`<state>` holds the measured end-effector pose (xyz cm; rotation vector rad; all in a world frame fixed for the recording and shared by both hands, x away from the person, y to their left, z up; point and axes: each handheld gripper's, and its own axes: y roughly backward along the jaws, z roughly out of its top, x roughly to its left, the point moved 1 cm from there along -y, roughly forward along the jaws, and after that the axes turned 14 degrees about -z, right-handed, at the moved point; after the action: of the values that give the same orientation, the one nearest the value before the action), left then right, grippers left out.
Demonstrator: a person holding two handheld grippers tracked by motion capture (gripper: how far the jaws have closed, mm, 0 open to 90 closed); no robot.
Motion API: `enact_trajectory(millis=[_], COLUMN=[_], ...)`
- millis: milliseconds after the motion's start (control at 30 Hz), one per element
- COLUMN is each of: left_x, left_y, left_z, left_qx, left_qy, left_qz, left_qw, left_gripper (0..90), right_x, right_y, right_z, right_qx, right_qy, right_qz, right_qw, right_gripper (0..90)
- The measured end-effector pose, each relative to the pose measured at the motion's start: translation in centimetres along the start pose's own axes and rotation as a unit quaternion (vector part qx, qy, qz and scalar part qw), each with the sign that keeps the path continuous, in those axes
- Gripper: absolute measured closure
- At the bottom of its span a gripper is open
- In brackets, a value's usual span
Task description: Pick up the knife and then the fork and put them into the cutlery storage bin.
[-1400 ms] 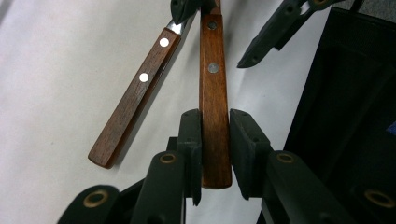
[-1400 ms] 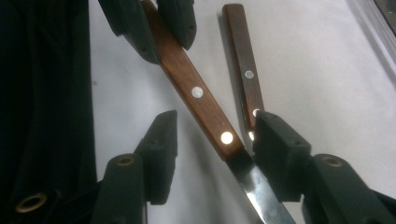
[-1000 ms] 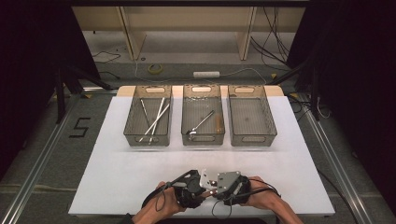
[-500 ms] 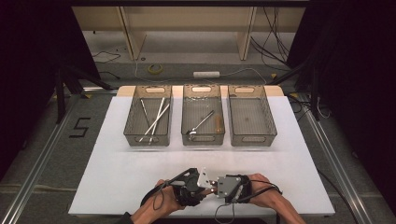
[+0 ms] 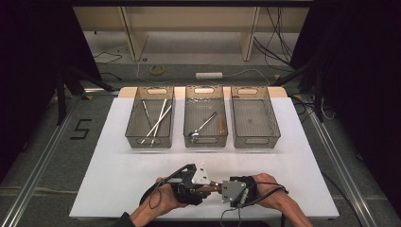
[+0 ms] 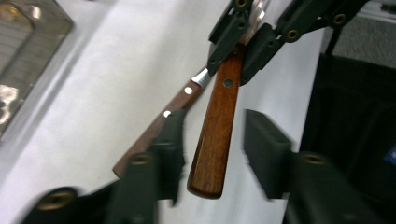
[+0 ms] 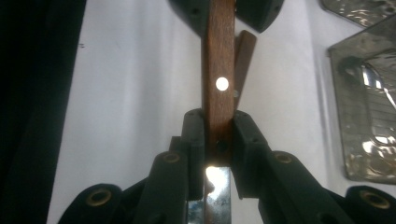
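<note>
Passing the wooden-handled knife between your hands, you are midway: left of the knife, your left hand-held gripper has just been opening, its jaws apart around the handle; your right hand-held gripper is clamped on it. Beyond the knife, the right bin on the desk waits empty.

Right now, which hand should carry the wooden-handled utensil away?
Right: the right gripper has just closed on the wooden-handled utensil; the left gripper has just opened, jaws clear of it.
</note>
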<state>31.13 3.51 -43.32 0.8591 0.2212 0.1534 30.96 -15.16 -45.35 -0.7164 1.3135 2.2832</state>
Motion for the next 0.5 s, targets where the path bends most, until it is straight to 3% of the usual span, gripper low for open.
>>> enact_trajectory(millis=[133,267,367,500], left_x=[0.4,1.0,1.4,1.6], left_y=[0.9,2.0,2.7,3.3], left_z=[-0.1,-0.6,-1.2,-2.0], left_qx=[-0.03,-0.068,-0.093,-0.112], left_qy=[0.009,0.024,0.034,0.041], left_qz=[0.007,0.011,0.013,0.011], left_qw=[0.9995,0.9973,0.995,0.9928], left_gripper=[40.2,36.4,33.6,30.1], right_x=[-0.4,-0.9,-1.3,-2.2], right_y=[0.3,0.6,1.0,1.4], right_z=[-0.3,-0.7,-0.9,-1.3], right_qx=[0.005,0.006,0.006,0.008], right_qy=[-0.009,-0.009,-0.022,-0.058], right_qz=[-0.011,-0.02,-0.025,-0.043], right_qw=[0.9999,0.9997,0.9994,0.9974], right_gripper=[77.9,77.8,77.8,77.8])
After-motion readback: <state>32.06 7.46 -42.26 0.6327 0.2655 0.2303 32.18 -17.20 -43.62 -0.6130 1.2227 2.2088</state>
